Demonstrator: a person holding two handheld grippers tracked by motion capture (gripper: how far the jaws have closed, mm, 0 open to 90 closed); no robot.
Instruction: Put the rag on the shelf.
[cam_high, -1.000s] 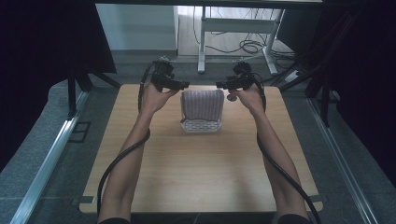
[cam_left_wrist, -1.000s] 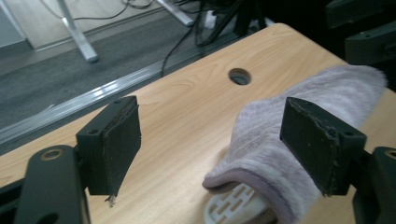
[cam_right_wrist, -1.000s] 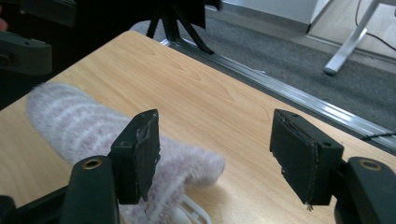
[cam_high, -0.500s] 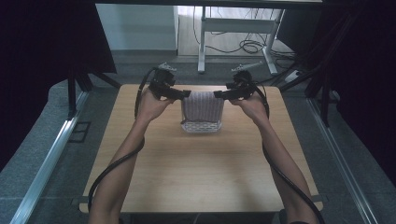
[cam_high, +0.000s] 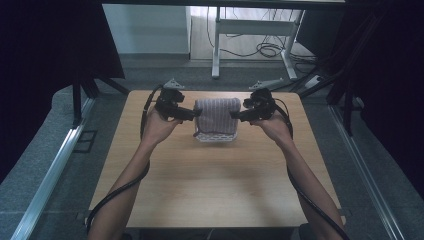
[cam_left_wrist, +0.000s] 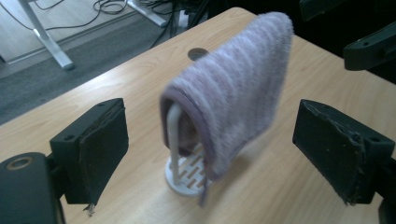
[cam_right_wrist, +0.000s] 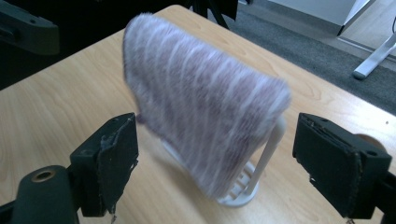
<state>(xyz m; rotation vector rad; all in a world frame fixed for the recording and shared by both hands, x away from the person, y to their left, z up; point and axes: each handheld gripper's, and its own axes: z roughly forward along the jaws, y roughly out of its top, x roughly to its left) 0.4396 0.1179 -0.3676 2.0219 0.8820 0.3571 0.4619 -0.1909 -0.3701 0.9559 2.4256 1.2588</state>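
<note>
Fuzzy striped towel (cam_left_wrist: 231, 93) draped over seemingly plastic slotted rack (cam_left_wrist: 186, 172)

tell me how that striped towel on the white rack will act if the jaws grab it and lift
The towel is probably floppy: it drapes over the white rack and hangs down both sides. It looks light and fuzzy, so unlikely to slip. The rack seems slim on a small slotted base, so a snagging towel might tip it.

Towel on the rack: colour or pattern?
The towel is pale purple with lighter stripes, clearest in the right gripper view.
</note>
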